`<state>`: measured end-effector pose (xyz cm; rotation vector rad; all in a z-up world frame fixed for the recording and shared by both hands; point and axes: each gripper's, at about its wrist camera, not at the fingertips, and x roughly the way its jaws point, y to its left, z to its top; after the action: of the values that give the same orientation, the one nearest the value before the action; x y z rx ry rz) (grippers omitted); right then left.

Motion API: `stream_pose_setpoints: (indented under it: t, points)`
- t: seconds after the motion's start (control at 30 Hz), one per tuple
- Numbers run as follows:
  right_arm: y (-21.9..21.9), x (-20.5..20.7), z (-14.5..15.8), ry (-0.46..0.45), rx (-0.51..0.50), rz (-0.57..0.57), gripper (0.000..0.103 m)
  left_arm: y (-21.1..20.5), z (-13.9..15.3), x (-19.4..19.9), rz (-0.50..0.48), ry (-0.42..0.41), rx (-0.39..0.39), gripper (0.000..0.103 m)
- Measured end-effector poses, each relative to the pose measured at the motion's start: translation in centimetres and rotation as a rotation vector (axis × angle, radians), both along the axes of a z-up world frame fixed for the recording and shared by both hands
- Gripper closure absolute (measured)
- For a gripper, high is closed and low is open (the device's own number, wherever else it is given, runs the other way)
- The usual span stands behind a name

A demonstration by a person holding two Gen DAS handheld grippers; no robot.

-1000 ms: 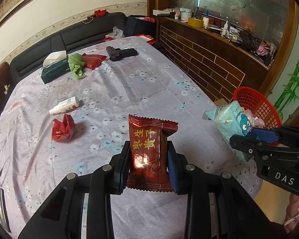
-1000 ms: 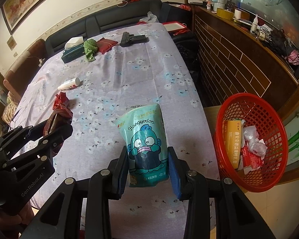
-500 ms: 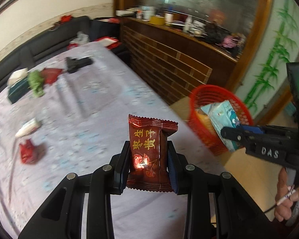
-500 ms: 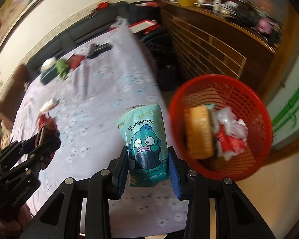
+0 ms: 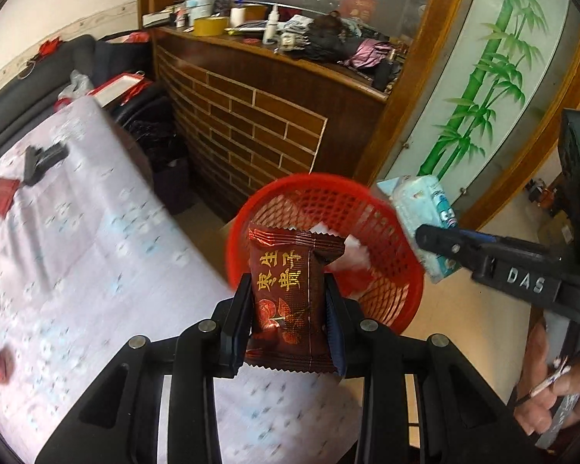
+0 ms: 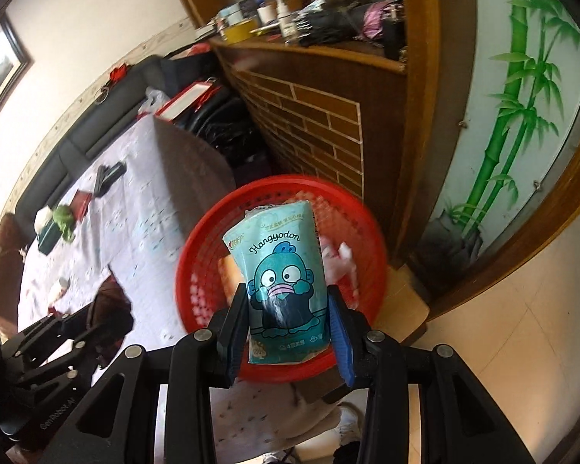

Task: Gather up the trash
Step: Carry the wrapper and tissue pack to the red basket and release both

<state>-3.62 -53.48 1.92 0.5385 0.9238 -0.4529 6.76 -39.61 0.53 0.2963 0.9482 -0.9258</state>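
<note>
Trash sits in both tools. At the lower centre of the left wrist view, the left tool is clenched on a dark red snack packet, held upright in front of the red basket. At the lower centre of the right wrist view, the right tool has a teal tissue pack between its fingers with the jaws opening; a slight gap shows at its right finger. That pack hangs over the basket, just beside the tabletop with its floral cloth.
</note>
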Motion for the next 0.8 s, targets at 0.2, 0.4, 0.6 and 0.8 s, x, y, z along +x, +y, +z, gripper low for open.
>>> stream_pose_setpoints:
  t: [0.2, 0.4, 0.6, 0.8]
  points:
    - [-2.4, 1.7, 0.2, -0.021, 0.019, 0.009, 0.052, -1.6, 0.8, 0.2, 0.002, -0.012, -0.028, 0.041]
    - [-2.9, 1.8, 1.2, -0.05, 0.005, 0.008, 0.049, 1.4, 0.8, 0.2, 0.059, 0.001, -0.034, 0.041]
    - [-1.2, 2.1, 1.0, -0.047, 0.014, 0.052, 0.049, 5.9, -0.3, 0.6, 0.148, 0.05, -0.026, 0.041]
    - [3.7, 3.5, -0.2, -0.028, 0.064, 0.167, 0.049, 10.6, -1.1, 1.3, 0.244, 0.079, -0.019, 0.041]
